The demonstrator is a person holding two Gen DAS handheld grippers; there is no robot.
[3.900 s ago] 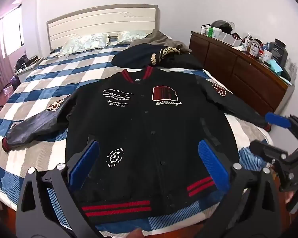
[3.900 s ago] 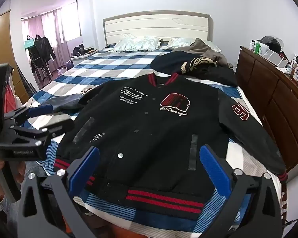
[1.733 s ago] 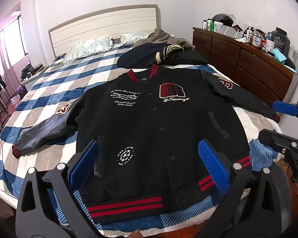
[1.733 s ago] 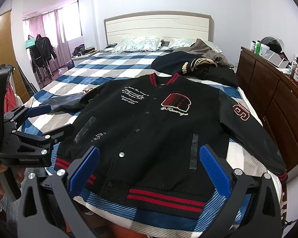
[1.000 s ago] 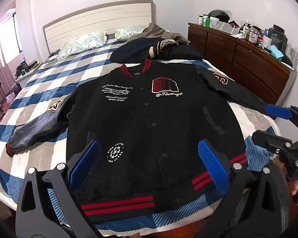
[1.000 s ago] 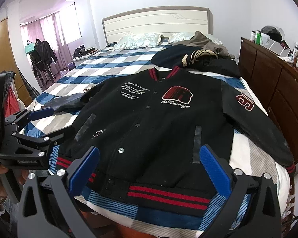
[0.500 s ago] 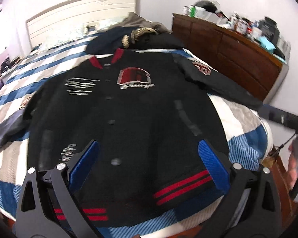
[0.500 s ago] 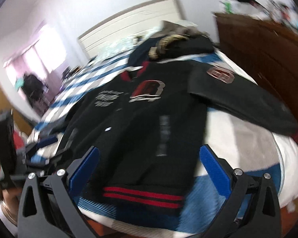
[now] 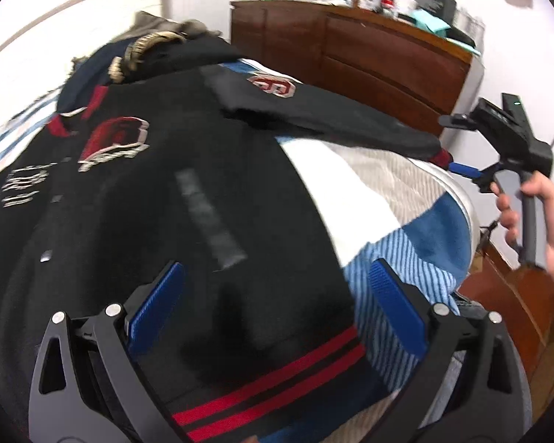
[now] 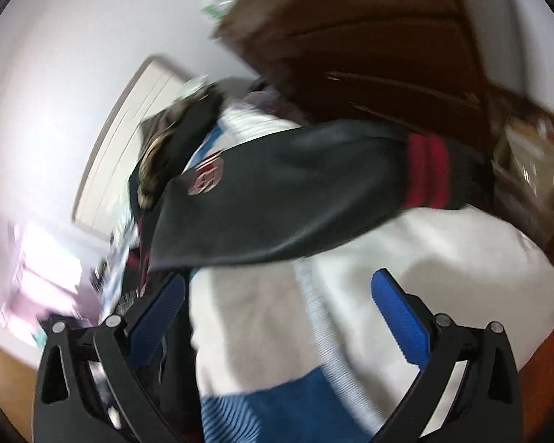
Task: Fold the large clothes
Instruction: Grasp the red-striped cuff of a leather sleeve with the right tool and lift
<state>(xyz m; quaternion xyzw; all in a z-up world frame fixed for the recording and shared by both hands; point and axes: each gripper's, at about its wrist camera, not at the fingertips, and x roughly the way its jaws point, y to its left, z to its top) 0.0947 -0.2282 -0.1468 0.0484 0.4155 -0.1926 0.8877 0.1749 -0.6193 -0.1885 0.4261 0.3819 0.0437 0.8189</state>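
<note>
One black jacket [image 9: 173, 203] flat on one bed [image 9: 380, 199]; two grippers, left [image 9: 273, 306] and right [image 10: 277, 310], jaws wide, empty.

Left hand-held gripper [image 9: 273, 302] level, blue pads spread wide. Right hand-held gripper [image 10: 277, 310] likewise spread, rolled sideways; right hand [image 9: 535, 217] wrapped around its handle.

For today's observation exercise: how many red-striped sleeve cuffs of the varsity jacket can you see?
1. The red-striped cuff ends the varsity jacket's sleeve nearest the wooden dresser, close to the right tool. The other sleeve's cuff lies out of view.
</note>
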